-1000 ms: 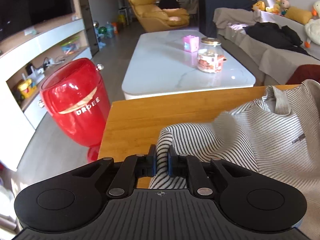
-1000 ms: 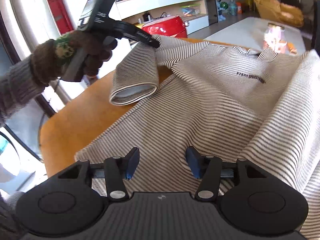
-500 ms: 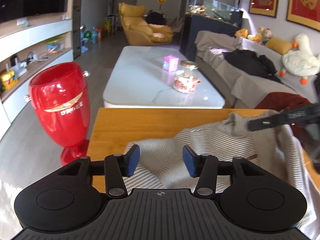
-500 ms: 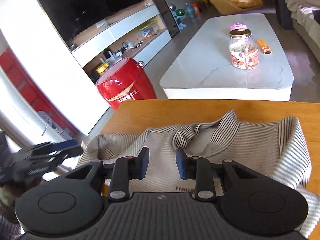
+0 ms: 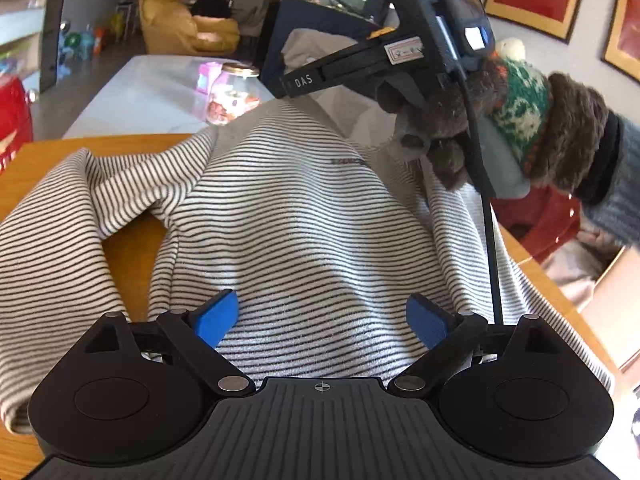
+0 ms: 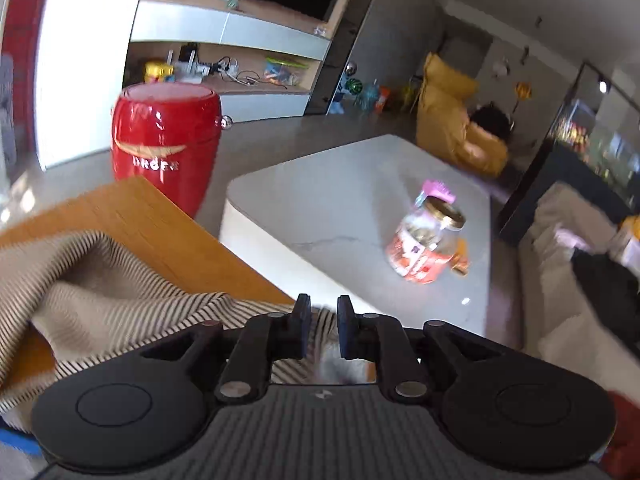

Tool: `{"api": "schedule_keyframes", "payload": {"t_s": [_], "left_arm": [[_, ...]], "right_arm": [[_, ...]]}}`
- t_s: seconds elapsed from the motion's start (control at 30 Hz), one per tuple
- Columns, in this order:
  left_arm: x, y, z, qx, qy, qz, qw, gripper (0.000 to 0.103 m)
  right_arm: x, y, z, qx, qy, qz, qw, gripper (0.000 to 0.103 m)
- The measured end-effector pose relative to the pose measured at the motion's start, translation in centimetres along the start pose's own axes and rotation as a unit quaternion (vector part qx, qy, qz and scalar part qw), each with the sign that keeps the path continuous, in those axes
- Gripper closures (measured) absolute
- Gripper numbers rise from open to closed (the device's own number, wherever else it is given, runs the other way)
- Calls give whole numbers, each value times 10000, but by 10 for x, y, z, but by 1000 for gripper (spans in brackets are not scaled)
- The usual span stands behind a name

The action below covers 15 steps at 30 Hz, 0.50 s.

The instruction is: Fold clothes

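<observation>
Left fingers (image 5: pixel 322 322) spread above rumpled striped sweater (image 5: pixel 296 208); right fingers (image 6: pixel 323 328) pinch its edge.

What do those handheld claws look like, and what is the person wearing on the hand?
Each claw is matte black with a ribbed base, round side discs and blue pads. The right claw shows white "DAS" lettering and a black cable. The hand wears a fuzzy brown patterned glove and grey sleeve.
</observation>
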<state>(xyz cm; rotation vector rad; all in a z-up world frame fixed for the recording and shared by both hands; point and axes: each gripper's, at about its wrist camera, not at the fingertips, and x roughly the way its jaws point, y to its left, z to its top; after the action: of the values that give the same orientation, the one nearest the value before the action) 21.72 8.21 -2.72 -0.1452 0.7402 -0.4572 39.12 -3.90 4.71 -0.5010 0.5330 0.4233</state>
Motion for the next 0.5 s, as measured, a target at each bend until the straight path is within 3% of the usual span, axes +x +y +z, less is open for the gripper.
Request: {"api": "schedule_keyframes", "payload": {"t_s": [0.03,0.1,0.2,0.37,0.43,0.5], "left_arm": [[1,-3,-2,115,-17,84,9999,7],[3,-9,-5,343,-51,252,9991,6],[2,-15,-9,465,-44,432,9980,5],[-9,-28,-25,571,79,699,9959,0],[-18,-37,-35,711,149,739,9946,0],[-20,-40,-35,824,239,739,9936,0]], "right_arm": [[-2,-7,-1,12,-2,-89,10000,91],[-3,-32,-6,679,91,36,9976,90],[0,-52,-28,1188,358,287,9919,89],[-4,-53,-76,1195,692,179,9903,87],[-6,-53,-96,1171,820,116,9897,76],[-12,-54,-103,1119,864,-19,9900,75]]}}
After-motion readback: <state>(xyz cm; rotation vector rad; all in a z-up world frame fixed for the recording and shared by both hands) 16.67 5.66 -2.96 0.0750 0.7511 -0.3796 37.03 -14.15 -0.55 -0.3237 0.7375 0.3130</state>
